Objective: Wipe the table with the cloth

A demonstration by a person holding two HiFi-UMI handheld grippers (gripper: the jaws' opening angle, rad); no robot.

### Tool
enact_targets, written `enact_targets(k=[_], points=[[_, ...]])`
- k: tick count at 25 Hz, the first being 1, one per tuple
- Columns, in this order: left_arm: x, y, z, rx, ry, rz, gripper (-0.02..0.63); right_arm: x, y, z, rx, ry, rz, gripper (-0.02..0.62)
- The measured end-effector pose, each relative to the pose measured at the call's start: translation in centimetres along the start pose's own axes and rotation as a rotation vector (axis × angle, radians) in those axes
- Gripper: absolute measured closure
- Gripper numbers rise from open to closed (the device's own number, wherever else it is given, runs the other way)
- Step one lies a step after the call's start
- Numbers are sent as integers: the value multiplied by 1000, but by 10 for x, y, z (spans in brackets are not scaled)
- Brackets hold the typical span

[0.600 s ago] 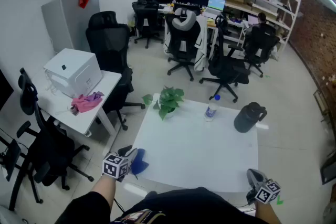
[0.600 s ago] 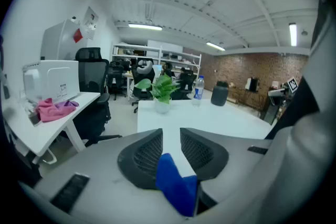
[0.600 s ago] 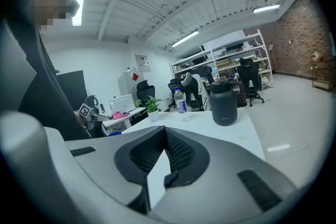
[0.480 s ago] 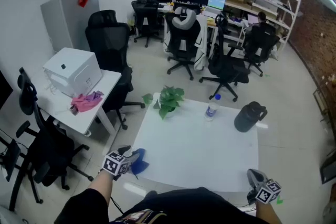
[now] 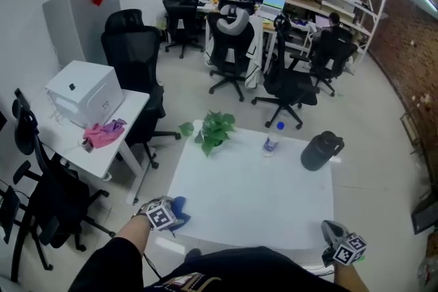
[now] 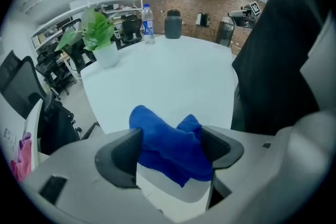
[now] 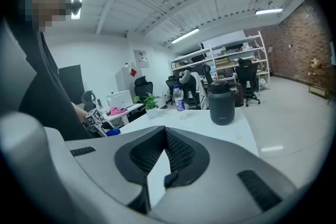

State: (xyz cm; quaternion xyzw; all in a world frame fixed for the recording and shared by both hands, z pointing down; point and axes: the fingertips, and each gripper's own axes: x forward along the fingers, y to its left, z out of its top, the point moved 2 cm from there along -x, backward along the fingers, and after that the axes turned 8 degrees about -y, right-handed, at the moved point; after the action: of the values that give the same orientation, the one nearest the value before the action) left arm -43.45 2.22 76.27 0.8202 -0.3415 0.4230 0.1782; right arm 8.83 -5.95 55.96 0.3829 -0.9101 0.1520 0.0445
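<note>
Blue cloth (image 6: 164, 136) on table (image 6: 173, 76) corner, within wide-spread left gripper (image 6: 170, 140), perhaps touching

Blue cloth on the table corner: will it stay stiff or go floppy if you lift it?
Probably floppy: the cloth lies crumpled in soft folds, so it should sag when lifted. It looks thin and likely light. Pushed over the smooth table, it would more likely slide and bunch up than roll.

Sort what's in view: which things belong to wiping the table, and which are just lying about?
Job: blue cloth, white table, left claw open around it.
Lying about: potted plant, water bottle, dark jug, pink rag, white box, office chairs.
</note>
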Motion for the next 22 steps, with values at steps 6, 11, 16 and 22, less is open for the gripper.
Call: enact_targets(k=[6, 11, 16, 22], points=[[10, 6, -7, -26, -18, -49, 290, 12, 6, 3, -15, 1, -8, 581], [7, 15, -5, -74, -42, -72, 410, 31, 7, 5, -10, -5, -23, 581], [-4, 40, 25, -156, -141, -43, 433, 43, -4, 17, -31, -39, -56, 581], [-3, 56, 141, -190, -322, 18, 433, 23, -64, 35, -94, -74, -107, 583]])
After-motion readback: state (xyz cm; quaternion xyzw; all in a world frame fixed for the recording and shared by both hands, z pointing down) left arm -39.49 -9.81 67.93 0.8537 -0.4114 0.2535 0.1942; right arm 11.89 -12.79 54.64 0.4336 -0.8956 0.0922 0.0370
